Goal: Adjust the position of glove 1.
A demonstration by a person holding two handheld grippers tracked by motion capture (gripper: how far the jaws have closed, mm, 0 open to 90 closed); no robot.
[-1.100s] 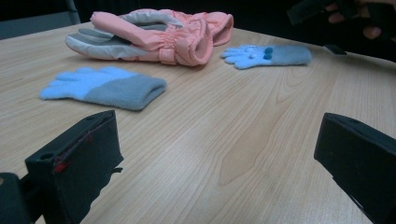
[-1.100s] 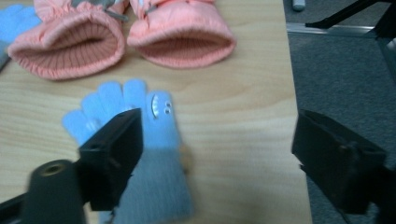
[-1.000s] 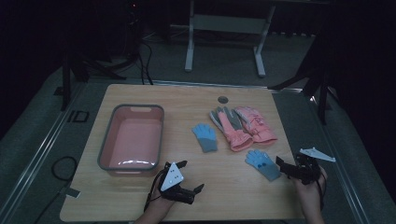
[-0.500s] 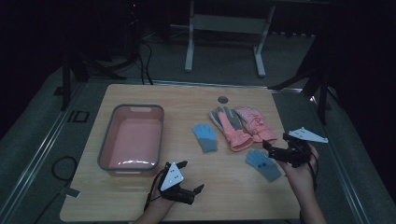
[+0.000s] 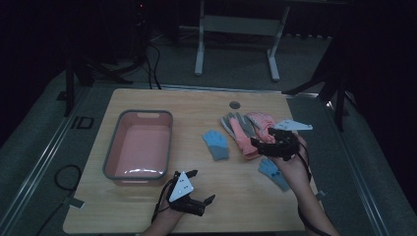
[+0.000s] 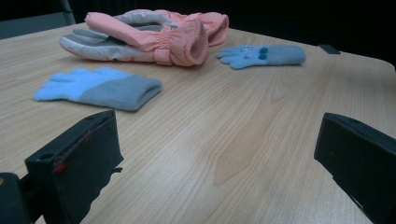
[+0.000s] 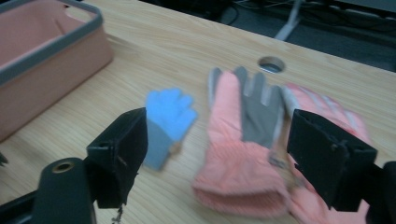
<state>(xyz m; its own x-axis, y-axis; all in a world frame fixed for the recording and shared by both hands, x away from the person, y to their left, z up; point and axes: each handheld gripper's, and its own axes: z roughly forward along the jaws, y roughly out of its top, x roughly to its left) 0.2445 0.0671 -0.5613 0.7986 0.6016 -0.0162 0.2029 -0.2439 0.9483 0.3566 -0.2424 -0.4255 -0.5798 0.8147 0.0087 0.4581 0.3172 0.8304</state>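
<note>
Right hand-held gripper hovering over cuff end of the pink ski gloves, jaws spread wide, nothing between them. In the right gripper view, jaws straddle the nearer pink glove, grey palm up, fingers pointing away; second pink glove just beside it, partly behind the right jaw. Contact with the glove: cannot tell.

Left hand-held gripper low at the near edge of the wooden surface, jaws also spread, empty, bare wood between them in the left gripper view.

Small blue knit glove flat between pink tub and the pink pair, well apart from the tub. Second blue glove lying near the right forearm, partly covered by the hand. Both blue gloves visible from the left gripper view: one near, one beyond the pink pair.

Tub on the left half of the surface. Round cable hole near the far edge.
</note>
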